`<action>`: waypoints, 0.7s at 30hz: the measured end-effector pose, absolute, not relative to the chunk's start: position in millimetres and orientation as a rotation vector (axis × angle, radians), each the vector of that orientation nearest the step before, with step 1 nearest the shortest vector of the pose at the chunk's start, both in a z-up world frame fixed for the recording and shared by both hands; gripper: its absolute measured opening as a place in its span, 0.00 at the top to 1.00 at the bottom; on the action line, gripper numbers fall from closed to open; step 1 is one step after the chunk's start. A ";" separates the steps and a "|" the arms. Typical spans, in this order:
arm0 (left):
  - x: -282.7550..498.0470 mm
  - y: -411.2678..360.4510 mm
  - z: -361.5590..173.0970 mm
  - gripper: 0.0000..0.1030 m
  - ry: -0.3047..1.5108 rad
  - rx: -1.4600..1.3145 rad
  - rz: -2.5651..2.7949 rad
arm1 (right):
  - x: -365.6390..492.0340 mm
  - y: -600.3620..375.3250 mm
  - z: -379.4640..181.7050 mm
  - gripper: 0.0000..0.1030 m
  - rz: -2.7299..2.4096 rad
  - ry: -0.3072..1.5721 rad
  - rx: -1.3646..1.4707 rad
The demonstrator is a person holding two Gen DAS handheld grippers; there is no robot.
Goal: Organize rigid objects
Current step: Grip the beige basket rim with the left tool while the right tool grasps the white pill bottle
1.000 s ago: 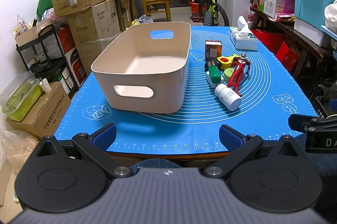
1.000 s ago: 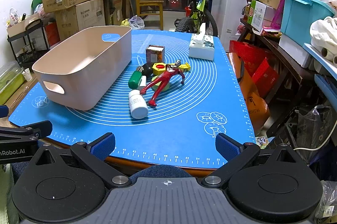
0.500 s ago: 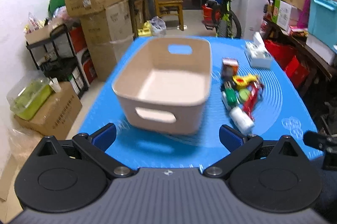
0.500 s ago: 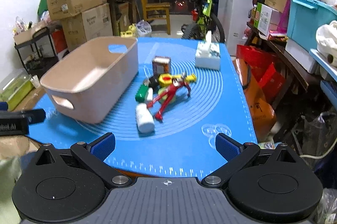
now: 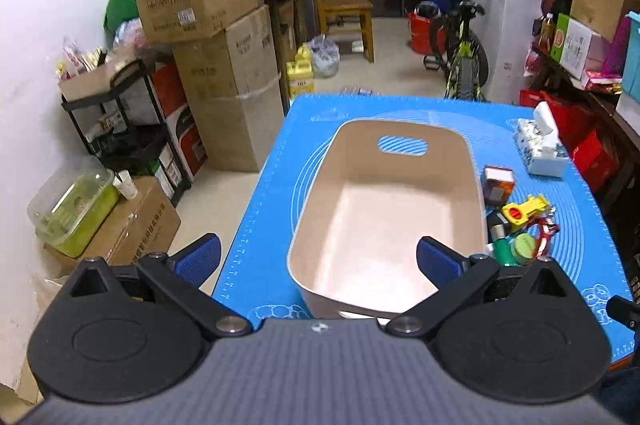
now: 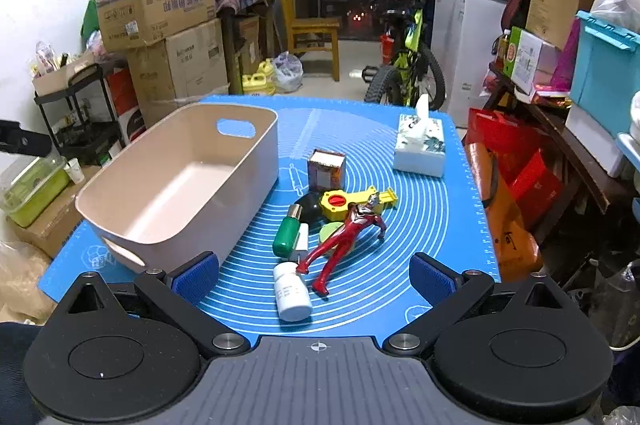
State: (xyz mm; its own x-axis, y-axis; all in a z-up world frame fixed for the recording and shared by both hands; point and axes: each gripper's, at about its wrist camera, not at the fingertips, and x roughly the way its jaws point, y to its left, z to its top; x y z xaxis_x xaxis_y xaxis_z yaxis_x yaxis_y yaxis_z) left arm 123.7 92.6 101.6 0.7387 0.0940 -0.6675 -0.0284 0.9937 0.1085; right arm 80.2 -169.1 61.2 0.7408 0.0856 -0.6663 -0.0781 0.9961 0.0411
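An empty beige bin (image 5: 388,209) (image 6: 176,193) stands on the blue mat (image 6: 432,225). Right of it lies a cluster: a white pill bottle (image 6: 292,295), a red figure toy (image 6: 344,237), a green bottle (image 6: 287,235), a yellow tool (image 6: 348,202) and a small brown box (image 6: 326,170) (image 5: 497,184). My left gripper (image 5: 318,261) hovers open above the bin's near end. Over the mat's near edge my right gripper (image 6: 314,275) is open, with the pill bottle between its fingers' line but farther on.
A tissue box (image 6: 420,145) sits at the mat's far right. Cardboard boxes (image 5: 212,57) and a black shelf (image 5: 120,129) stand left of the table. A bicycle (image 6: 404,65) and a wooden chair (image 6: 312,25) are behind it; red bags (image 6: 516,169) are to the right.
Both grippers have risen and moved forward over the table. The left one now looks down into the bin; the right one is closer to the cluster of objects. Both stayed open.
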 end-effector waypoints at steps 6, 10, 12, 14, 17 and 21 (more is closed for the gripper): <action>165.1 112.3 74.7 0.00 0.827 0.140 0.049 | 122.0 -152.5 28.1 0.02 0.112 0.815 -0.045; 190.6 135.7 55.9 0.01 0.870 0.095 0.076 | 147.4 -141.8 3.7 0.05 0.132 0.881 -0.065; 200.0 142.8 46.8 0.01 0.895 0.089 0.086 | 156.5 -138.9 -9.0 0.07 0.127 0.911 -0.072; 208.7 145.8 39.3 0.04 0.921 0.087 0.093 | 164.3 -137.7 -23.6 0.09 0.124 0.945 -0.065; 218.2 147.9 31.2 0.15 0.947 0.058 0.096 | 173.5 -136.1 -43.1 0.11 0.122 0.989 -0.063; 224.3 142.4 18.7 0.19 0.983 0.077 0.089 | 181.1 -131.9 -64.5 0.15 0.123 1.043 -0.087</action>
